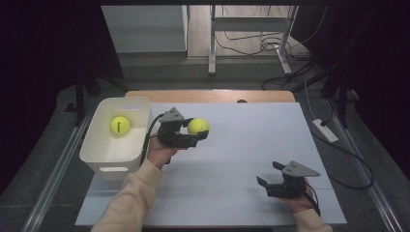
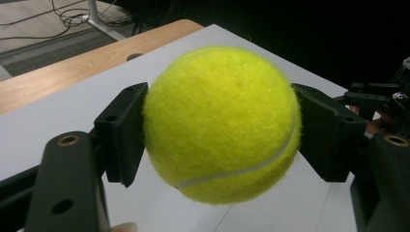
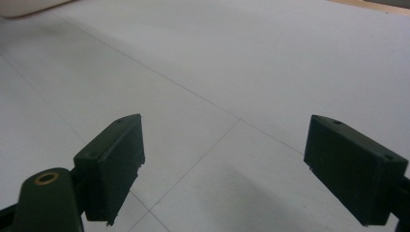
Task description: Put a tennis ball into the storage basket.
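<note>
High view: white bin sits at left of frame on the white table; one yellow tennis ball lies inside it, toward its upper end. Just right of the bin, the left gripper is clamped on a second tennis ball, pads pressing both sides, ball off the surface. Lower right: right gripper, jaws apart, nothing between them, low over bare table.
</note>
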Tool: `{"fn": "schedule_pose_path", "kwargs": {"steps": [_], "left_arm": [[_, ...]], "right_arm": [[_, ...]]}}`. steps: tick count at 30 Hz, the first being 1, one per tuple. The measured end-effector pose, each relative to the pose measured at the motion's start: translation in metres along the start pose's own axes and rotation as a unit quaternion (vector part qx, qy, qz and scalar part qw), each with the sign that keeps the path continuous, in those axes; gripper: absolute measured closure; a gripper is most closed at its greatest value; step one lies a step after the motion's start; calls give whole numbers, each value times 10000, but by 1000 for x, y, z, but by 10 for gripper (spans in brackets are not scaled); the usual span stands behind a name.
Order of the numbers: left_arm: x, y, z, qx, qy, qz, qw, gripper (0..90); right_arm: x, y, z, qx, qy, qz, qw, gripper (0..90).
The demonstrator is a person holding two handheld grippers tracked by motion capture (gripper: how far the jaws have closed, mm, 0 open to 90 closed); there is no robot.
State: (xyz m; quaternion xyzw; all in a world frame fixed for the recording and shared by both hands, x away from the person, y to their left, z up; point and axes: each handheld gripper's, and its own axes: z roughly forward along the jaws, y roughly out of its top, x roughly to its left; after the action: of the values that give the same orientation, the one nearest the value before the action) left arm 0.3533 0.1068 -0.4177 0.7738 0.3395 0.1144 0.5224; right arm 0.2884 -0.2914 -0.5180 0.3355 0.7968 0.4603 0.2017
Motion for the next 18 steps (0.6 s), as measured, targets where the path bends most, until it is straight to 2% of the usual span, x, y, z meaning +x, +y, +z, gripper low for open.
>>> {"fn": "schedule_pose_path", "kwargs": {"steps": [18], "left_arm": [[2, 16, -24, -221, 192, 10, 9996, 272]], "right_arm": [[0, 0, 0, -5, -12, 7, 10000, 144]]}}
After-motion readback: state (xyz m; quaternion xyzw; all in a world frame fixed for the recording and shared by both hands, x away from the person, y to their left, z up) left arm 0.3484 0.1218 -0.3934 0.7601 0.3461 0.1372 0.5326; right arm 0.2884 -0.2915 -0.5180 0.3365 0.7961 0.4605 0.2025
